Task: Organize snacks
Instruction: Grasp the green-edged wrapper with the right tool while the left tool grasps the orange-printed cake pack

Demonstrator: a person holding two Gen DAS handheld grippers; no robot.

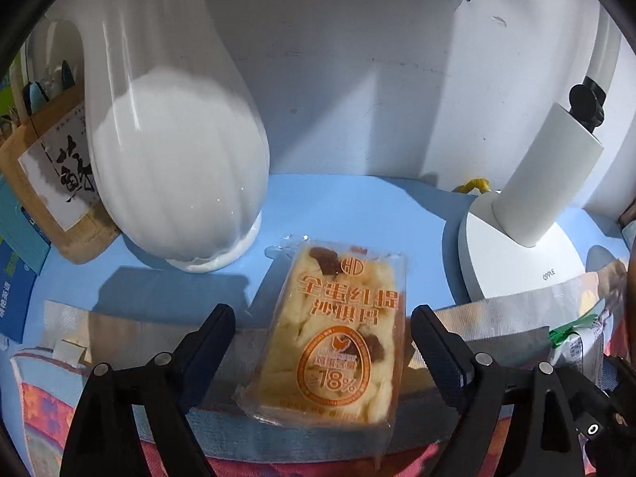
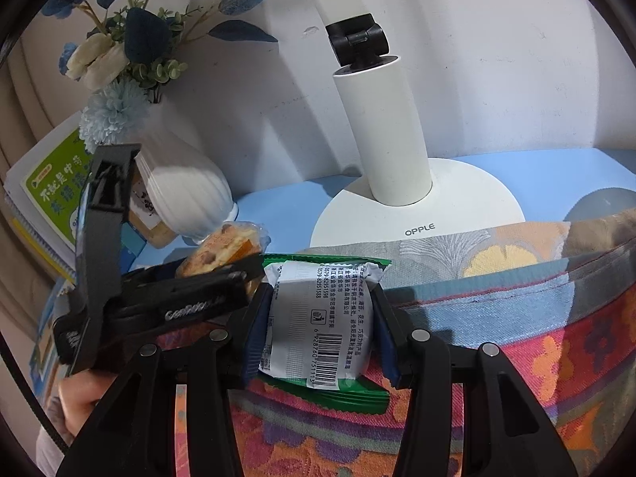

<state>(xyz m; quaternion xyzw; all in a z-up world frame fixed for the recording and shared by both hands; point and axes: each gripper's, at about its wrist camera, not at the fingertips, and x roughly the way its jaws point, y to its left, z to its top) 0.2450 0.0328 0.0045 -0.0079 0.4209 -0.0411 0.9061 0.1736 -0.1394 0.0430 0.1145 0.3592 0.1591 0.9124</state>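
Left wrist view: the left gripper (image 1: 322, 342) is pointing steeply down, its jaws standing wide on either side of the clear-wrapped cake (image 1: 338, 346), with gaps showing on both sides. The cake is lying across the rim of the patterned fabric basket (image 1: 246, 425), whose lower part is cut off by the frame. At ten o'clock the white vase (image 1: 179, 175) is hiding part of a labelled box. The lamp base (image 1: 516, 254) is sitting at three o'clock on the blue bench (image 1: 349, 206).

Right wrist view: the right gripper (image 2: 320, 330) is tilting down over the basket, jaws clamping the green-edged snack packet (image 2: 322, 318). At nine o'clock the left gripper is covering most of the cake.
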